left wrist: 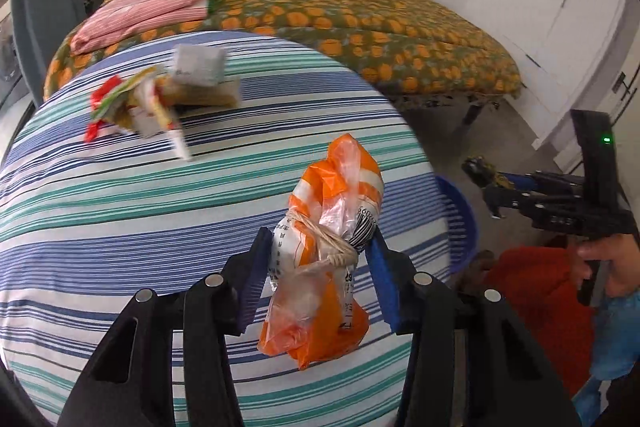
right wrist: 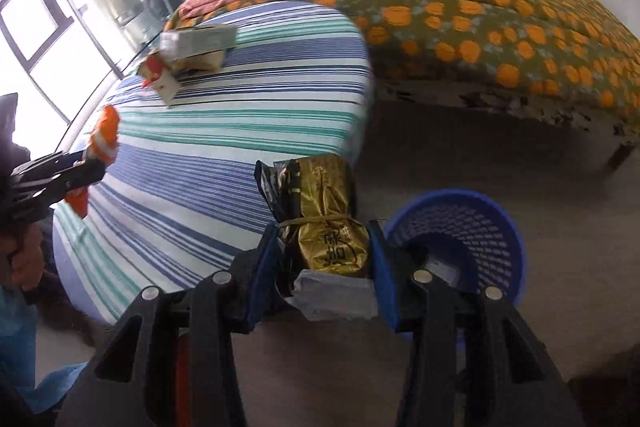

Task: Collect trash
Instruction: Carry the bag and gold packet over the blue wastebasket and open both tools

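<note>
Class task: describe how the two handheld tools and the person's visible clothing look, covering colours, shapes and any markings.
Both the left tool and the right tool have black angular plastic linkages with round silver pins and flat blue ribbed pads on the fingertips. Seen from the left camera, the right tool carries a tall black block with a small green light. The person wears a blue garment. No cables are visible.

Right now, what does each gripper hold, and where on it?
Left gripper: orange plastic bag, at its tied middle. Right gripper: gold packet, near its banded lower half.

A striped counter (left wrist: 120, 227) carries a wrapper pile (left wrist: 160, 99) at its far side; beyond it, folded pink cloth (left wrist: 140, 15) lies on the bed (left wrist: 360, 27).
</note>
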Tool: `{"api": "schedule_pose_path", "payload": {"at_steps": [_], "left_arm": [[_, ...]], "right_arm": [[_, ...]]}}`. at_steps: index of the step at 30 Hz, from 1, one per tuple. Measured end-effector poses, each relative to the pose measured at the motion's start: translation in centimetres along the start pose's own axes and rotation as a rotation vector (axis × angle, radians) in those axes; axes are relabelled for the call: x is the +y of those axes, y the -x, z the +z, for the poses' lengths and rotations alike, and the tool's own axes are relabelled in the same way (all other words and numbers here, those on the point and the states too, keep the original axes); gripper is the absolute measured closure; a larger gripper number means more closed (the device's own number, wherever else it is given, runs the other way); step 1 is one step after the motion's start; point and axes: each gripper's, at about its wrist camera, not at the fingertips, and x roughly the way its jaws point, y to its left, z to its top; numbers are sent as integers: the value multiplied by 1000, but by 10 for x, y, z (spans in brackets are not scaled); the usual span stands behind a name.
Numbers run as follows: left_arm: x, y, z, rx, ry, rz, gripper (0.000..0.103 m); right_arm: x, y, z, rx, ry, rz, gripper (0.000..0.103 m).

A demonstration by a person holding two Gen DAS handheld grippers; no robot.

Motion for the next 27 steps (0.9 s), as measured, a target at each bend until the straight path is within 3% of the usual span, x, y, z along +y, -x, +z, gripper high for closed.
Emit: {"api": "schedule_pose_path", "payload": {"at_steps": [5,10,14,20,22,27], "left_arm": [[-108,-34,18,21,-63,-128,55],[-188,-93,30,67,-127,-149,55],[-210,-148,35,113,-147,-123,55],[-209,-217,38,153,-110,-126,52],[-204,-240,37,172,-85,-133,30],[-191,-248,40,161,-18,-132,25]], "right_arm": [[-69,2,-13,-17,-108,-98,59],[-128,-11,-24,-27,-230,-141,59],[-164,-16,-31,-38,-327,-128,59],[-201,-31,-37,-37,-427,-83,56],[-211,-35,-41,-45,-468,-64,33],[-223,-28,-46,-72,-516,-34,31]]}}
